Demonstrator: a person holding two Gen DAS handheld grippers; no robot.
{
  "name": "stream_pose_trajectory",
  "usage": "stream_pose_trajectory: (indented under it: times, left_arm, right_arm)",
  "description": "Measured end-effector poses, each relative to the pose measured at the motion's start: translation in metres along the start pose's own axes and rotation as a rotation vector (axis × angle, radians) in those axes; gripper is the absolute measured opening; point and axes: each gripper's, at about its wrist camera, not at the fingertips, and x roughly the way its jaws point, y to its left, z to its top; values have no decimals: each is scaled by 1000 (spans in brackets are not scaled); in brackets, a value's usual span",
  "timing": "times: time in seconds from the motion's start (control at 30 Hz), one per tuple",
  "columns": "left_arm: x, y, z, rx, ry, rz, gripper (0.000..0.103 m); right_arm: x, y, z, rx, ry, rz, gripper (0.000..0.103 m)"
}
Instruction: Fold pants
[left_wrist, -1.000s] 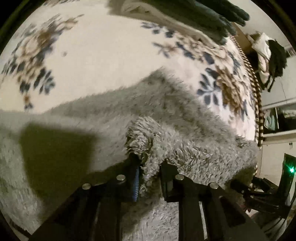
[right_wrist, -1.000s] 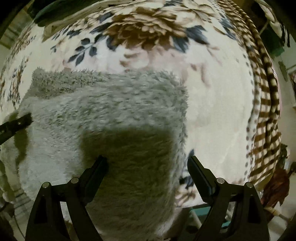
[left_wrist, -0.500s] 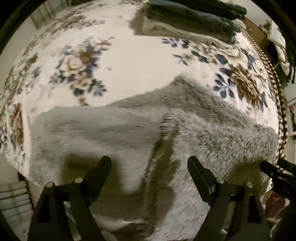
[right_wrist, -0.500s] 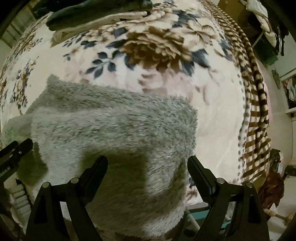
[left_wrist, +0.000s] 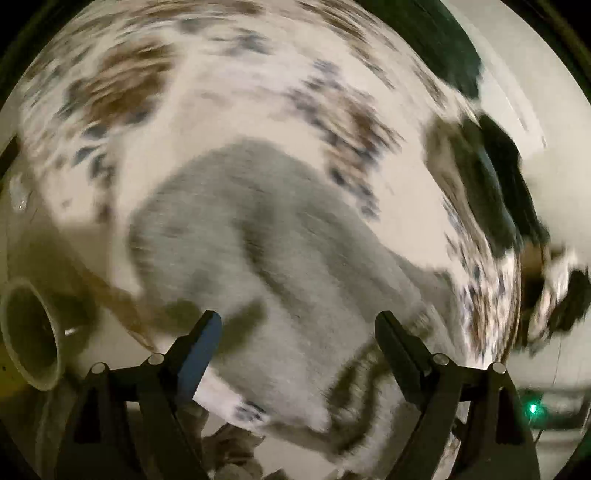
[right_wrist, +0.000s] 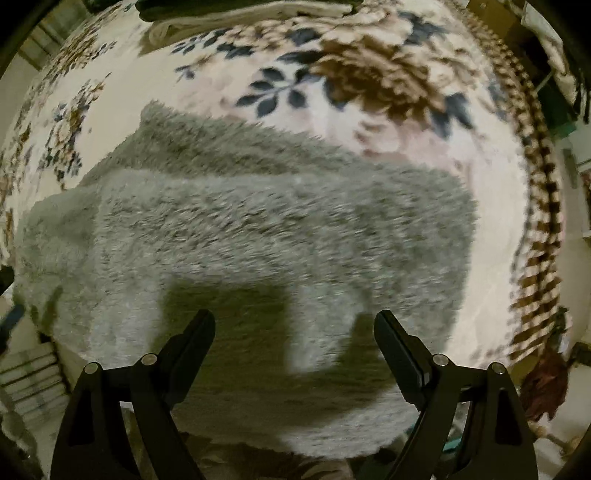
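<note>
Both grippers empty, fuzzy grey pants (right_wrist: 243, 236) lying folded on the floral blanket (right_wrist: 369, 74).

In the right wrist view we see the right gripper (right_wrist: 294, 334) with its fingers (right_wrist: 195, 339) spread wide, nothing between them, held over the near part of the pants and casting a shadow on the pile. The pants lie in layers, an upper fold over a lower one, on the blanket's cream ground; a brown checked border (right_wrist: 535, 206) runs along the right edge. A stack of folded clothes (right_wrist: 251, 14) sits at the far edge. The left wrist view is heavily blurred: we note the left gripper (left_wrist: 297, 334) with fingers (left_wrist: 201, 347) likewise apart and empty above the pants (left_wrist: 280, 251).
</note>
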Motion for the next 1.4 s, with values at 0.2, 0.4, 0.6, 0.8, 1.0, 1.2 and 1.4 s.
stream_pose_trajectory:
  times: [0.2,0.4,0.6,0.8,1.0,1.2,1.4]
  left_arm:
    - [26,68,9,-245,31,-78,83]
    - [50,89,25,-313,-4,-138,82]
    - [51,86,47,-239,-90,-185,29]
    - [16,60,37,-123,-170,-201,21]
    - [-68,-17,2,88,-239,-273,21]
    - [-101,-150,-76,400,-131,-414,21]
    - [-42,-239,-178,618,72,-430,21]
  right_arm:
    - [6,5,7,-6,9,-18,90]
    - [7,12,13,-26,12,-37,90]
    - [18,25,14,-57,54,-23,90]
    - [20,31,11,-63,49,-9,90]
    - [11,7,4,-40,27,12,90]
    - [-8,-39,-6,45,0,49,90]
    - [-27,-117,-30,154,-27,42,90]
